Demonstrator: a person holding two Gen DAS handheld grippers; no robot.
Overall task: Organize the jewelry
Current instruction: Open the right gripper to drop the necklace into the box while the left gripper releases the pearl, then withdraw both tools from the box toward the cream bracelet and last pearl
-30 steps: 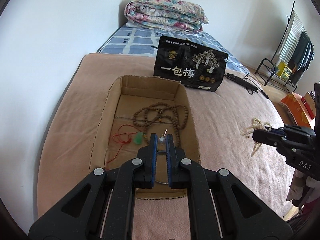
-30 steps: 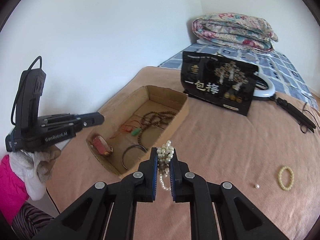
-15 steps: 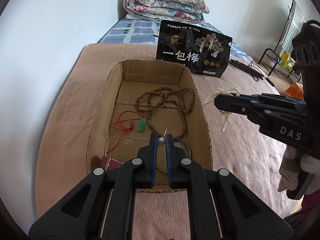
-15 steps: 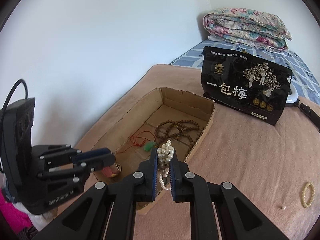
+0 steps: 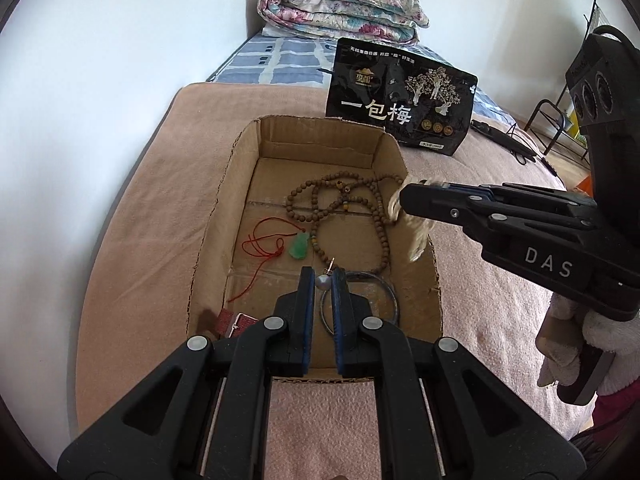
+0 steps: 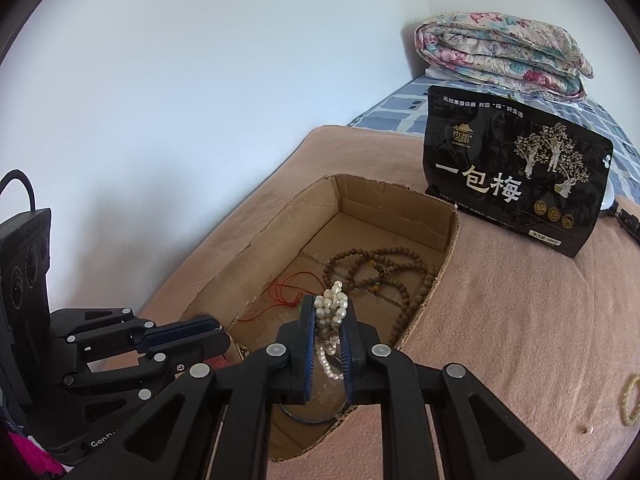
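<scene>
A shallow cardboard box (image 5: 224,200) (image 6: 248,248) lies on the pink blanket. It holds a brown bead necklace (image 5: 376,216) (image 6: 404,280), a green pendant on a red cord (image 5: 298,246), a dark bangle (image 5: 386,286) and a small red item (image 5: 236,322). My left gripper (image 5: 322,282) hovers over the box's near end, shut on a tiny pearl stud (image 5: 322,282). My right gripper (image 6: 330,314) (image 5: 404,200) reaches over the box's right wall. Its jaws are opening, with a bunched white pearl strand (image 6: 331,312) still between the pads and its tail dangling blurred (image 5: 416,240).
A black snack bag (image 5: 400,96) (image 6: 516,168) stands just beyond the box. A folded floral quilt (image 5: 340,12) sits at the bed's head. A yellow bead bracelet (image 6: 630,400) and a loose pearl (image 6: 588,429) lie on the blanket to the right. Cables (image 5: 504,140) lie far right.
My right gripper has carried the pearl strand leftward from the open blanket to over the box, and its jaws stand slightly wider. My left gripper still grips the stud over the box.
</scene>
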